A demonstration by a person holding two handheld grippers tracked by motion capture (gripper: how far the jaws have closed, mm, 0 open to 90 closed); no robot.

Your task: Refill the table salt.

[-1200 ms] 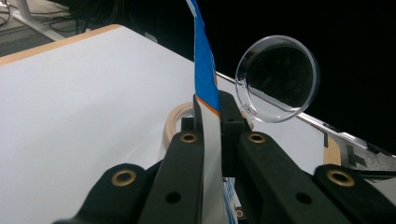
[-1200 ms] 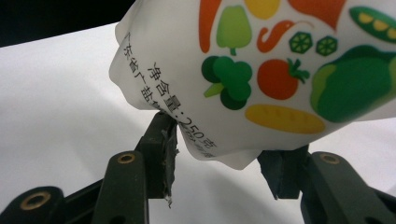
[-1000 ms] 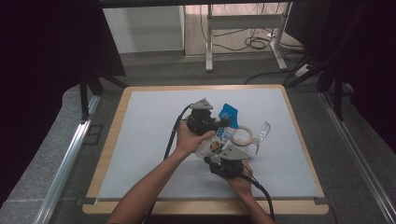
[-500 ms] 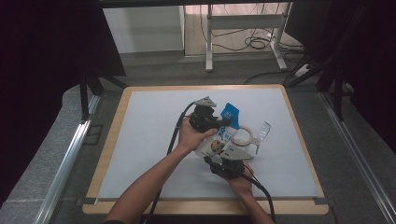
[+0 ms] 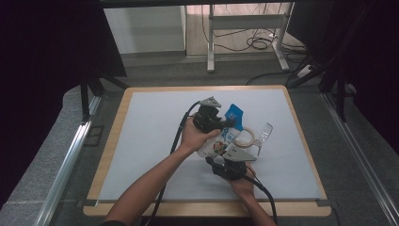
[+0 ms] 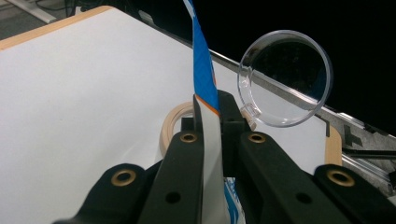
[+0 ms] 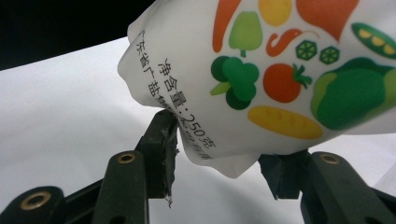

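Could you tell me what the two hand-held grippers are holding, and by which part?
Both hold one printed pouch: left hand-held gripper pinches its flat blue edge, right hand-held gripper grips its bulging bottom.

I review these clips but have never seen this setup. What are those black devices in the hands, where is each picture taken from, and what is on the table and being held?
A person holds a hand-operated two-jaw gripper in each hand. The high view looks down on the table. The other two pictures come from cameras riding on the grippers.

The left gripper is shut on the blue top edge of a printed pouch. The right gripper clamps the pouch's lower end, printed with vegetables.

Beside them on the white sheet are a tape roll and a clear plastic lid.
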